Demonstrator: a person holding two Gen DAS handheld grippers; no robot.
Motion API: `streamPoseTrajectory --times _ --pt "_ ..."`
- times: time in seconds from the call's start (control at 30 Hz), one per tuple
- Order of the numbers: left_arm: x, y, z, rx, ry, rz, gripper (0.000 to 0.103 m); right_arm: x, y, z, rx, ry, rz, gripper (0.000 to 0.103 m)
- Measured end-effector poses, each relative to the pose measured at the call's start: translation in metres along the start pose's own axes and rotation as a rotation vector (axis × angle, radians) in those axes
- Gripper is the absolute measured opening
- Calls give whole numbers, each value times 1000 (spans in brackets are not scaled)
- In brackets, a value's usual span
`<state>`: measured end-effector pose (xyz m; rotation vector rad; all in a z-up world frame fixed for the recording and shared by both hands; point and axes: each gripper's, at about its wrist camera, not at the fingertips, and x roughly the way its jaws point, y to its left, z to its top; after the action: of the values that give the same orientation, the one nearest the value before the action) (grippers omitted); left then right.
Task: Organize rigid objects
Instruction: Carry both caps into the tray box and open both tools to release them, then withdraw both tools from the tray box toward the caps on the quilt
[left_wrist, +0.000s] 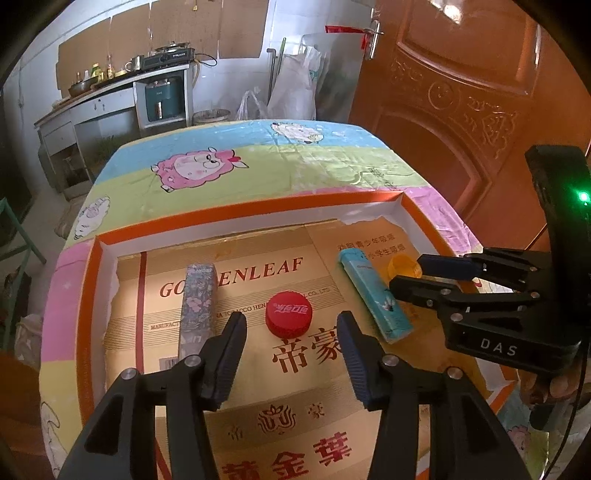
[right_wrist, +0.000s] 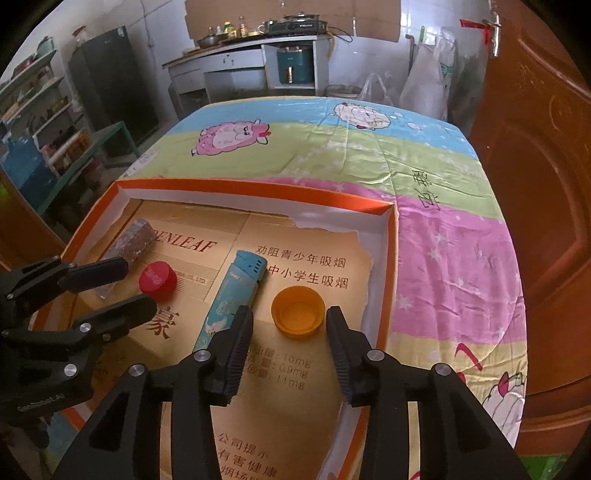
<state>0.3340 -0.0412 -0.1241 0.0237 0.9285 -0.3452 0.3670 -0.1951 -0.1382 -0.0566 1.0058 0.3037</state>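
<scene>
Between my left gripper's matt black plastic fingers sits a glossy red plastic cap, ahead of my right gripper a smooth orange plastic cap beside a glossy teal lighter, all on printed cardboard (torn paper lining) in an orange-rimmed tray over shiny cloth.

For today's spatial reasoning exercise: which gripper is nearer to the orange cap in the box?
Right. The right gripper is open with the orange cap just ahead between its fingertips. The left gripper is open farther left, lined up on the red cap, beyond the blue lighter.
</scene>
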Motion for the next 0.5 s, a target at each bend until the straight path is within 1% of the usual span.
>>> streamPoseTrajectory --times 0.5 --pt "-46 -7 -12 1 -54 3 51 -43 14 -16 0 -34 3 44"
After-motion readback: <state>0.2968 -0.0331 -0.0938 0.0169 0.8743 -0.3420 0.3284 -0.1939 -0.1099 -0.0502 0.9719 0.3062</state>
